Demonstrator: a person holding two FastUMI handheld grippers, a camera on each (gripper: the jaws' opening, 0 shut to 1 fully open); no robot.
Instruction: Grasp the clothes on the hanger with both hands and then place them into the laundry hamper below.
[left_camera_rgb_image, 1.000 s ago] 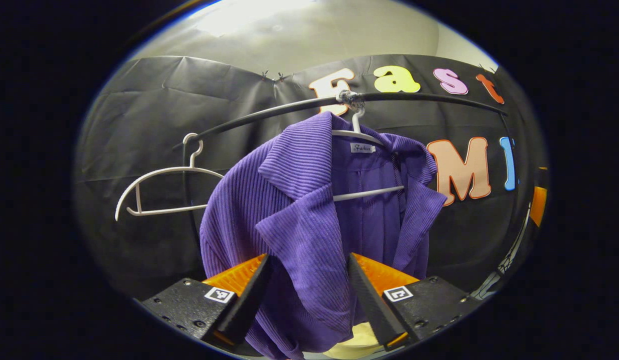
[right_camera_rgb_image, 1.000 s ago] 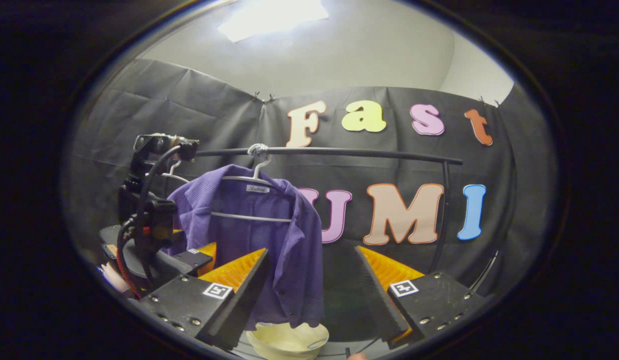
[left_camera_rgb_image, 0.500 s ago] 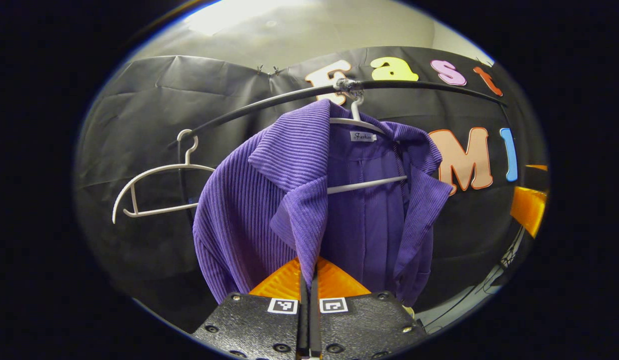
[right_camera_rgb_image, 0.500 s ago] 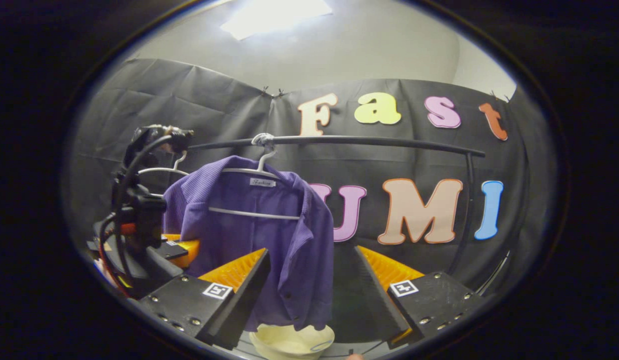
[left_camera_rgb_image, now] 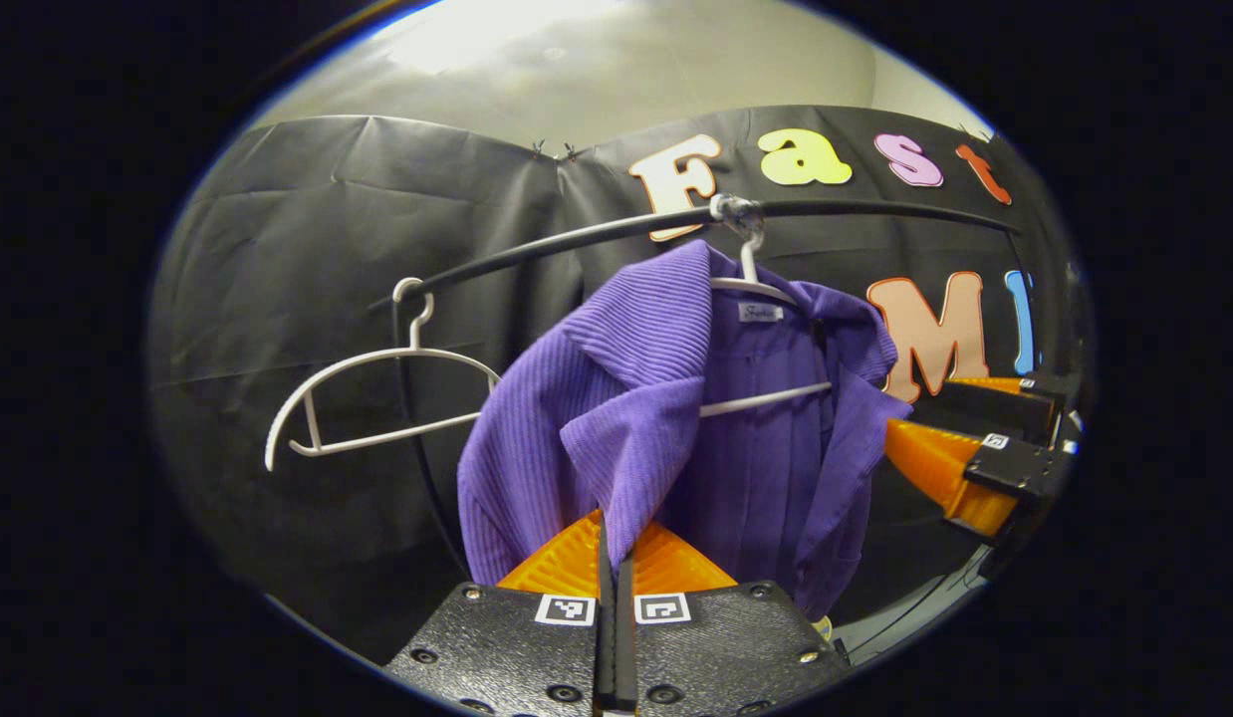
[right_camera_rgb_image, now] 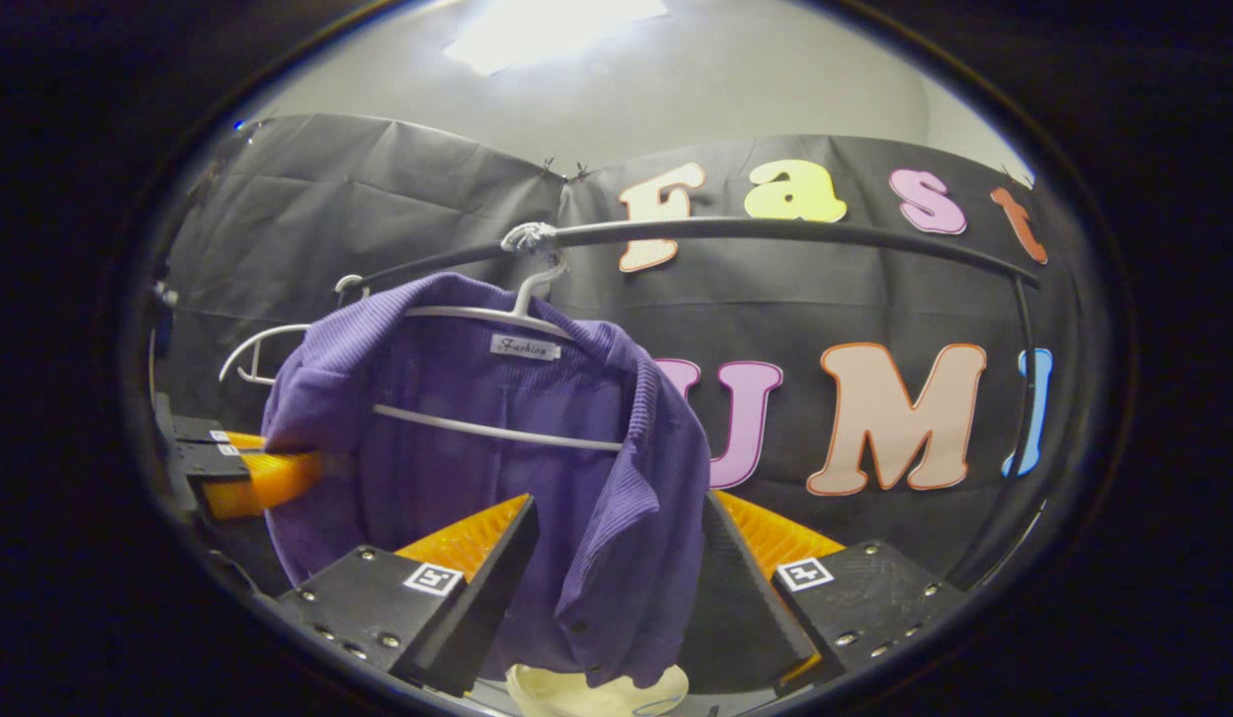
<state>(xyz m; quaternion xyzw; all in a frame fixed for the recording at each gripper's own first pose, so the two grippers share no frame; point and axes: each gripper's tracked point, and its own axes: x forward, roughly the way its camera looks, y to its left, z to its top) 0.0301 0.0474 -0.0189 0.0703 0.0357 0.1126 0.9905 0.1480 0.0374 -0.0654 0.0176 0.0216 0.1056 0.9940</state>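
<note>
Left gripper (left_camera_rgb_image: 613, 558) clamping the front edge of the shirt (left_camera_rgb_image: 666, 418) — shirt hanging on its hanger (right_camera_rgb_image: 497, 317) from the rail (right_camera_rgb_image: 776, 231). Right gripper (right_camera_rgb_image: 616, 558) wide open around the shirt's right panel — hamper (right_camera_rgb_image: 597, 692) sitting below.

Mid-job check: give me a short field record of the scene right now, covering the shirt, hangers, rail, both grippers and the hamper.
garment: purple shirt, hanging on a white hanger, front open
rail: black rail, the hanger hooked over it
spare hanger: empty white hanger on the same rail, beside the shirt
left gripper: shut on the shirt's front edge
right gripper: open, the shirt's other front edge hanging between its fingers
hamper: pale hamper rim below the shirt
status: one side gripped, shirt not yet off the hanger
</note>
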